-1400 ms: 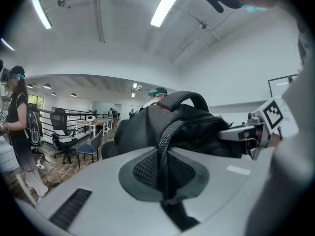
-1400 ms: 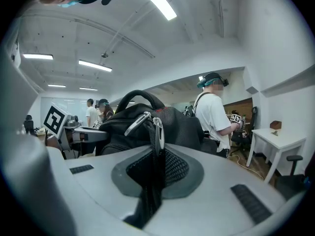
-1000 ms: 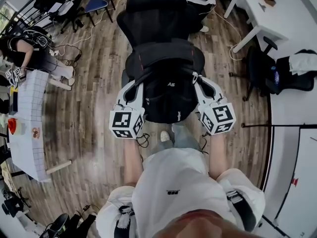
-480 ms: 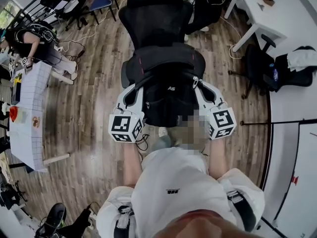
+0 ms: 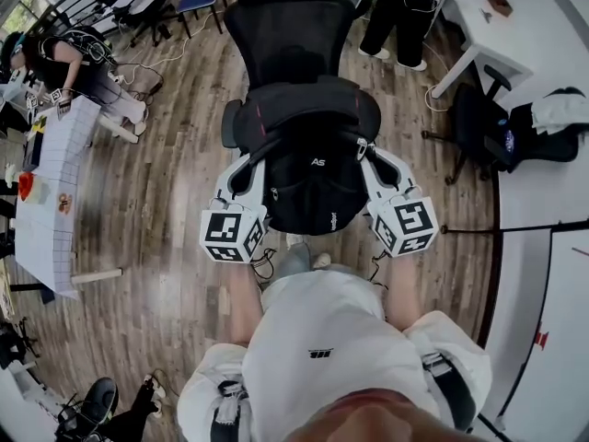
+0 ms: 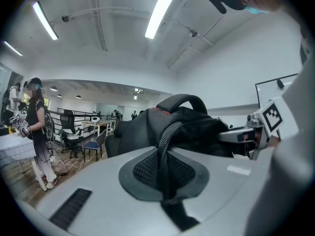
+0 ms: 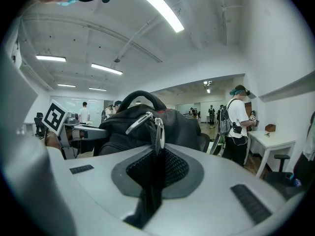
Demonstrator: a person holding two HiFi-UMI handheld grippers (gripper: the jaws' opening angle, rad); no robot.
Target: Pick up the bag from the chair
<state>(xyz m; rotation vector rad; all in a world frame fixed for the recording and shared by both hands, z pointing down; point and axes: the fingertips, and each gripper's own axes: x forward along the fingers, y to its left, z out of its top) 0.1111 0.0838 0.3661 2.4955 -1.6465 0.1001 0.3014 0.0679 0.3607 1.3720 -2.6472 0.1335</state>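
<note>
A black backpack (image 5: 311,184) hangs between my two grippers at the near edge of a black office chair (image 5: 296,35). Whether it still rests on the seat I cannot tell. My left gripper (image 5: 255,158) is shut on the bag's left shoulder strap (image 6: 166,146), pinched between the jaws. My right gripper (image 5: 367,153) is shut on the right strap (image 7: 153,167), by a metal buckle (image 7: 158,132). In the left gripper view the bag's top handle (image 6: 183,101) arches above the bag, and the right gripper's marker cube (image 6: 273,117) shows behind it.
Wooden floor surrounds the chair. A white table (image 5: 53,201) stands at the left with a person (image 5: 81,67) beside it. Another white table (image 5: 502,26) is at the upper right, where a person (image 5: 396,12) stands. A second dark chair (image 5: 488,132) is at the right.
Both grippers stay clamped on the straps in nearly the same place. The view has drifted slightly, and a standing person has come into sight at the upper right.
</note>
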